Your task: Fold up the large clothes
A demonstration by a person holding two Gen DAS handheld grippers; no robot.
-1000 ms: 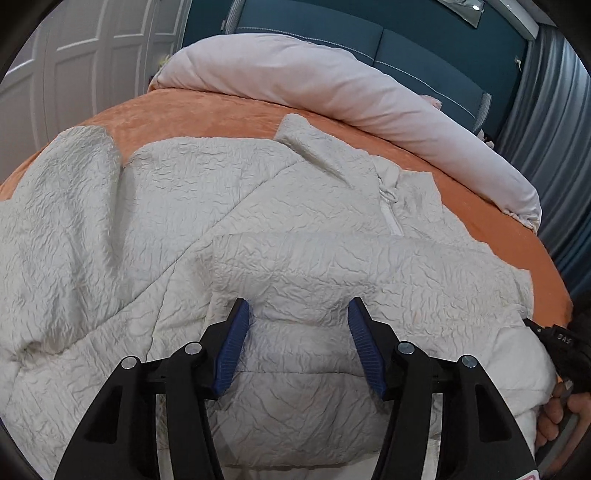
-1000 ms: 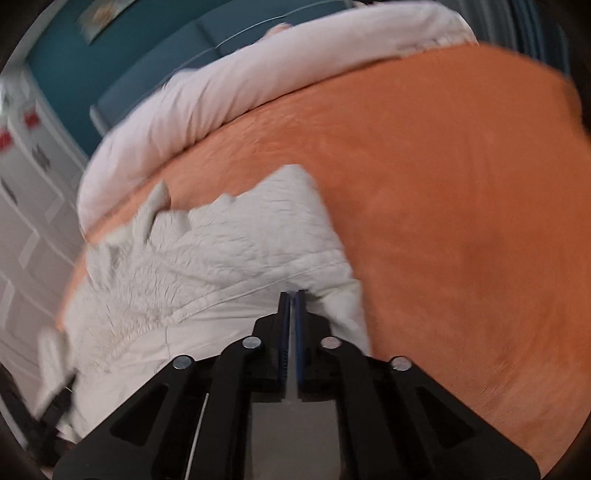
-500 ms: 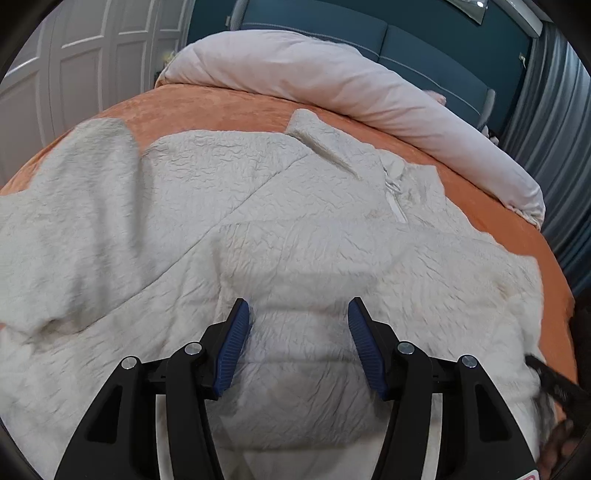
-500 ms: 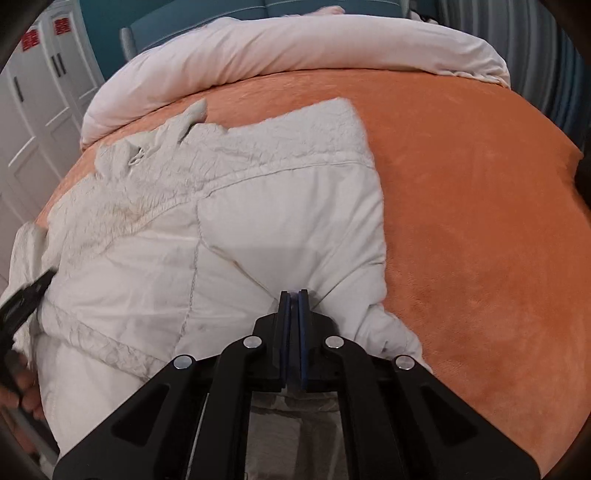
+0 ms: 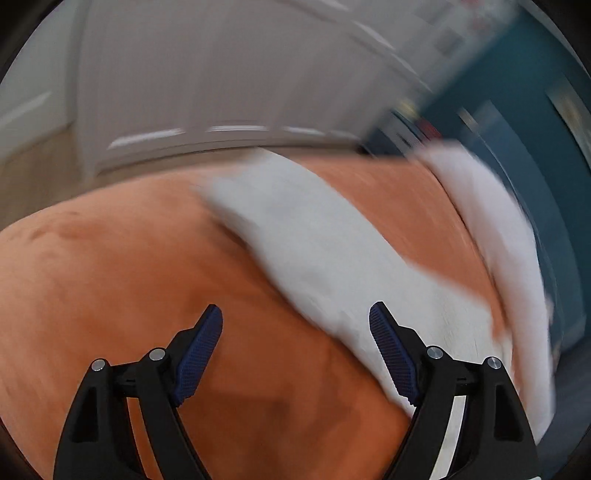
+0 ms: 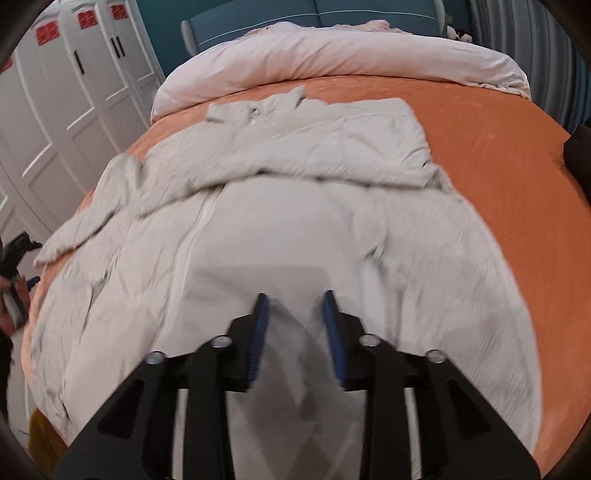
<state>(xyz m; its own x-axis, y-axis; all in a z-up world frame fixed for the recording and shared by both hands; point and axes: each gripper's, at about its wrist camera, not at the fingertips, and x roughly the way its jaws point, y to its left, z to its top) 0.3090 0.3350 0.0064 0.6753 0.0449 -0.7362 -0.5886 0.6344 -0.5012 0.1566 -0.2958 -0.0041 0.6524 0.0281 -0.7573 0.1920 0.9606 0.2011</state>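
A large cream crinkled jacket (image 6: 295, 221) lies spread on the orange bedspread (image 6: 517, 184), its right side folded over the front. My right gripper (image 6: 295, 302) is open and empty, just above the jacket's lower front. In the blurred left wrist view, a sleeve of the jacket (image 5: 314, 236) stretches across the bedspread (image 5: 110, 277). My left gripper (image 5: 295, 325) is wide open and empty, over bare bedspread at the sleeve's near edge. The left gripper also shows small at the left edge of the right wrist view (image 6: 16, 247).
A rolled pinkish duvet (image 6: 332, 48) lies along the head of the bed, in front of a teal headboard (image 6: 314, 14). White wardrobe doors (image 6: 55, 110) stand to the left of the bed. The bed's left edge (image 5: 74, 199) drops to a wooden floor.
My right gripper has opened and let go of the jacket's edge, which now lies folded over. My left gripper has swung fast to the left, off the jacket body towards the sleeve.
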